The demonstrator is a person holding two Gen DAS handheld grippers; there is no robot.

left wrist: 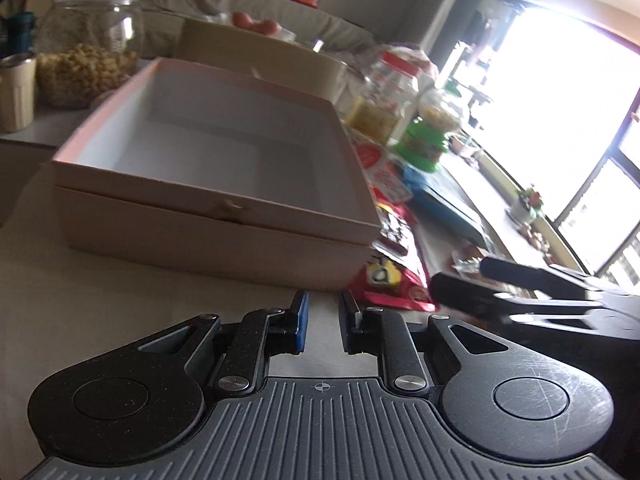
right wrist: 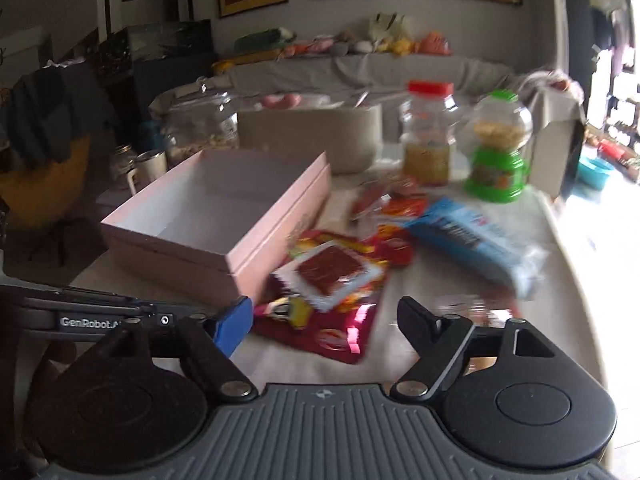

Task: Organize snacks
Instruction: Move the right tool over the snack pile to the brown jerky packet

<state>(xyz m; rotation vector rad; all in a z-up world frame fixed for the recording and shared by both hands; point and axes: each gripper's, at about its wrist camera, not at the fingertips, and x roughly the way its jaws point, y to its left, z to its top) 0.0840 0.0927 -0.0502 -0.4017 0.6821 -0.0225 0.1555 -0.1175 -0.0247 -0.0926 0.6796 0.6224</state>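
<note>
An open pink box (left wrist: 216, 216) (right wrist: 192, 256) with a white, empty inside stands on the table. To its right lies a heap of snack packets: a shiny red packet (right wrist: 344, 336) (left wrist: 384, 280), a packet showing a brown square (right wrist: 332, 272), and a blue bag (right wrist: 472, 240). My right gripper (right wrist: 324, 308) is open wide just short of the red packet, with nothing between its pads. My left gripper (left wrist: 323, 300) hovers in front of the box's near wall, its jaws almost together and holding nothing. The right gripper's fingers (left wrist: 460, 288) show at the right of the left wrist view.
Behind the box stand a large glass jar (left wrist: 88, 52), a cup (left wrist: 16, 92) and a beige container (right wrist: 312, 136). A red-lidded jar (right wrist: 428, 136) and a green-based dispenser (right wrist: 498, 148) stand behind the packets. The table's right edge (right wrist: 576, 264) curves past the blue bag.
</note>
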